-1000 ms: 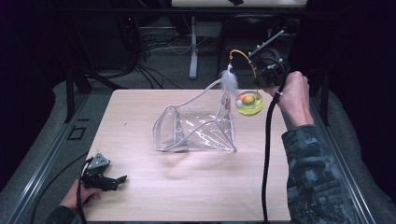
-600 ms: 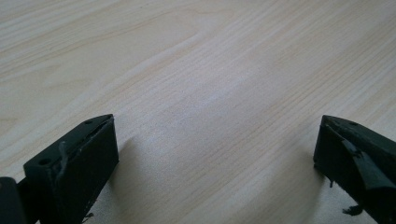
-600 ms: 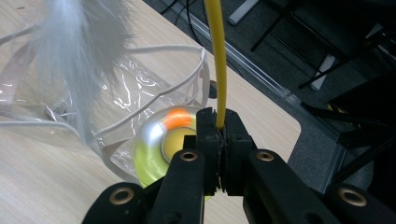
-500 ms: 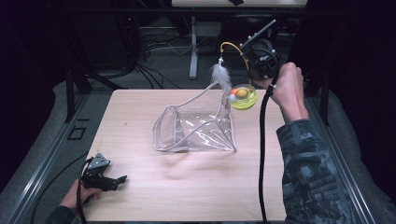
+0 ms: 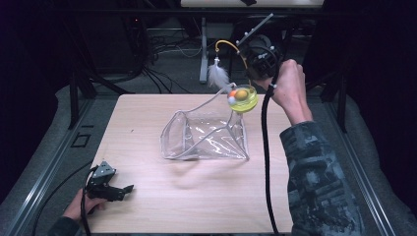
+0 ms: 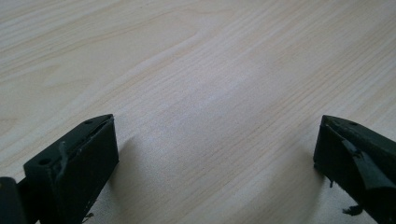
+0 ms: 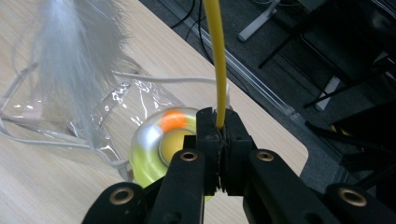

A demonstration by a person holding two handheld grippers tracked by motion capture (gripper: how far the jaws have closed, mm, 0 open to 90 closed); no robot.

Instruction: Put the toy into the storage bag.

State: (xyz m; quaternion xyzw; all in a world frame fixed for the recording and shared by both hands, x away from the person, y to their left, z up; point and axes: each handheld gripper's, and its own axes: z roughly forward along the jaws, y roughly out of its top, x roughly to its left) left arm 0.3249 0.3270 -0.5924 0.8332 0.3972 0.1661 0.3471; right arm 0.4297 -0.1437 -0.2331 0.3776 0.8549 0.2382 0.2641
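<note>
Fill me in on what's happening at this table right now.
A person works with a gripper in each hand. The right gripper is shut on the yellow wire stem of a cat toy, holding its round yellow-green base with a white feather in the air above the far edge of the table, beside a clear plastic pouch that lies on the wood. The left gripper rests open on the table's near left corner, with nothing between its jaws.

Right gripper [image 7: 219,154] raised, jaws clamped; left gripper [image 5: 129,188] low, jaws apart.
</note>
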